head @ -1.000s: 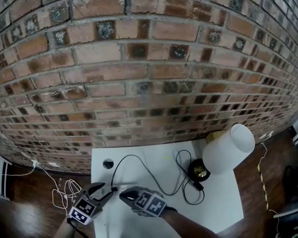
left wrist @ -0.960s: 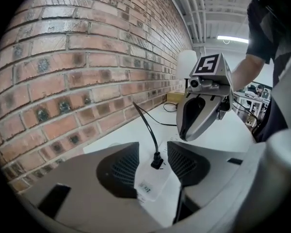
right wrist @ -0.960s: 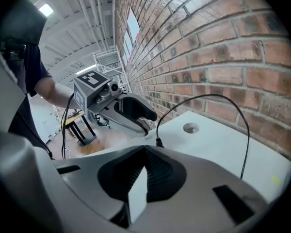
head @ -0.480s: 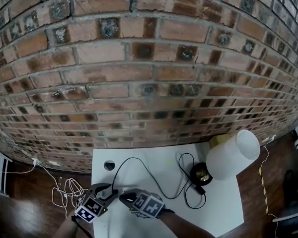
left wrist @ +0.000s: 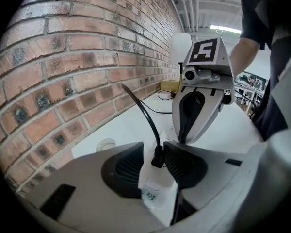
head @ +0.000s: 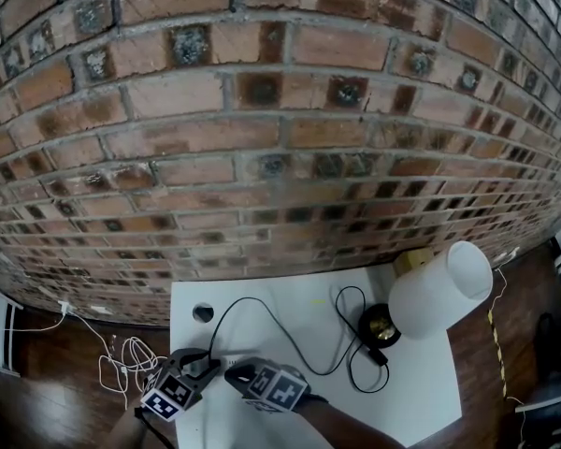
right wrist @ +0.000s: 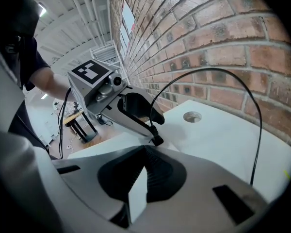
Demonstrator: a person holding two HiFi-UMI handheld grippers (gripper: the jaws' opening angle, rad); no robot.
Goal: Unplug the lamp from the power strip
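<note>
Both grippers had sunk lower at the table's [head: 421, 391] near-left corner, pretty much hiding the strip [left wrist: 154, 186] from the head view. The left gripper [head: 204, 363] had just been closing around the black plug [left wrist: 158, 157] seated in the strip, with one pad not quite touching yet. The right gripper [head: 236, 373] was clenched on a white sliver, apparently the strip's far end, but hard to make out. The cord [head: 262, 314] ran right to the lamp [head: 439, 293].

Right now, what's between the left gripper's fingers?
In the left gripper view, the lamp's black plug, seated in the white power strip, stands between the fingers of the left gripper, which have just been closing; a gap shows beside it.
</note>
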